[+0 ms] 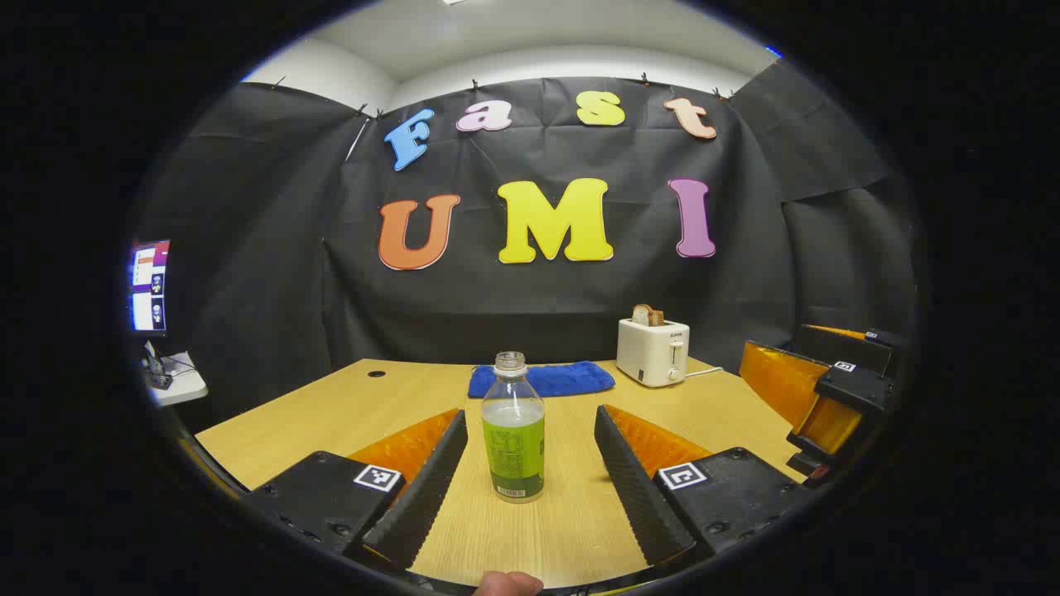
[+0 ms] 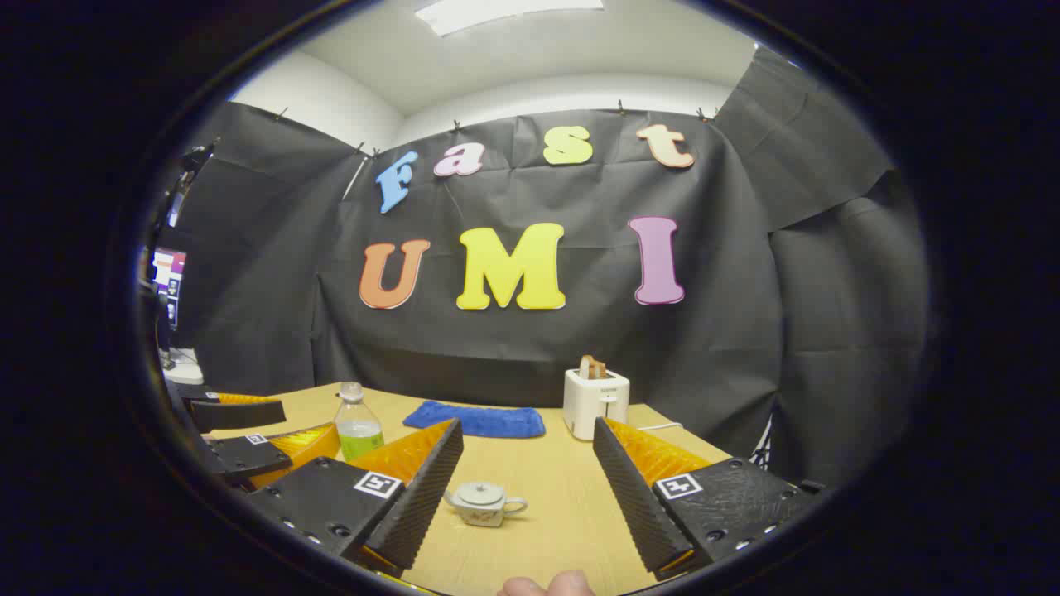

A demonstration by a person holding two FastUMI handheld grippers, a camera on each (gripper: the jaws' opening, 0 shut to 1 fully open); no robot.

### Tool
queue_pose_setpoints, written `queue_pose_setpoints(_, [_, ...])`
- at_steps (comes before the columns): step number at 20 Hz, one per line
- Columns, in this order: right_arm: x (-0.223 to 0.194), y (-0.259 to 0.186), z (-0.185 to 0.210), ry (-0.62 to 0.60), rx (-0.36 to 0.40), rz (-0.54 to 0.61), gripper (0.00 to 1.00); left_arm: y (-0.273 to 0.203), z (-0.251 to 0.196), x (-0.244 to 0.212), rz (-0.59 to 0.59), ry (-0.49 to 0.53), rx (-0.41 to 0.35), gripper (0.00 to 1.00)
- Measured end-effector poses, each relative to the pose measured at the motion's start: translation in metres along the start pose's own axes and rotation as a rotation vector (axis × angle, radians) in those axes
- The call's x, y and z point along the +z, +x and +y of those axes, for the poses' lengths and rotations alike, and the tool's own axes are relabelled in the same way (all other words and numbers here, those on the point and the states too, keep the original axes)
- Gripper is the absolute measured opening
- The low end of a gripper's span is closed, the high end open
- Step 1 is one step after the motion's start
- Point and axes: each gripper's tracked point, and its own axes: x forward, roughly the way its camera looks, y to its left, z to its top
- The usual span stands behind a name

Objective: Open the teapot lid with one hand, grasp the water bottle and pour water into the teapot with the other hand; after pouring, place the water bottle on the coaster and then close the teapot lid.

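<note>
In the left gripper view a clear water bottle (image 1: 513,430) with a green label and no cap stands upright on the wooden table (image 1: 348,414). It is between the fingers of my left gripper (image 1: 530,416), which is open and not touching it. In the right gripper view a small pale teapot (image 2: 483,503) with its lid on sits on the table. It lies between the spread fingers of my open right gripper (image 2: 527,426), nearer the left finger. The bottle (image 2: 358,424) and the left gripper (image 2: 273,426) show at the left there. The right gripper (image 1: 799,397) stands at the right edge of the left gripper view.
A white toaster (image 1: 652,352) with bread in it and a folded blue cloth (image 1: 542,379) sit at the back of the table by the black wall. A monitor (image 1: 149,285) stands off the table's left side. A fingertip (image 1: 507,583) shows at the bottom edge.
</note>
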Motion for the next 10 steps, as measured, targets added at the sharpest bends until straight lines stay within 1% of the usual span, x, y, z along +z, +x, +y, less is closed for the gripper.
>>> queue_pose_setpoints(4, [0.0, -0.001, 0.007, 0.002, 0.006, 0.002, 0.95, 0.001, 0.006, 0.0, 0.005, -0.029, 0.008, 0.96])
queue_pose_setpoints(10, [-0.005, -0.002, 0.016, -0.008, 0.016, 0.021, 0.95, 0.002, 0.012, -0.005, 0.025, -0.024, 0.008, 0.96])
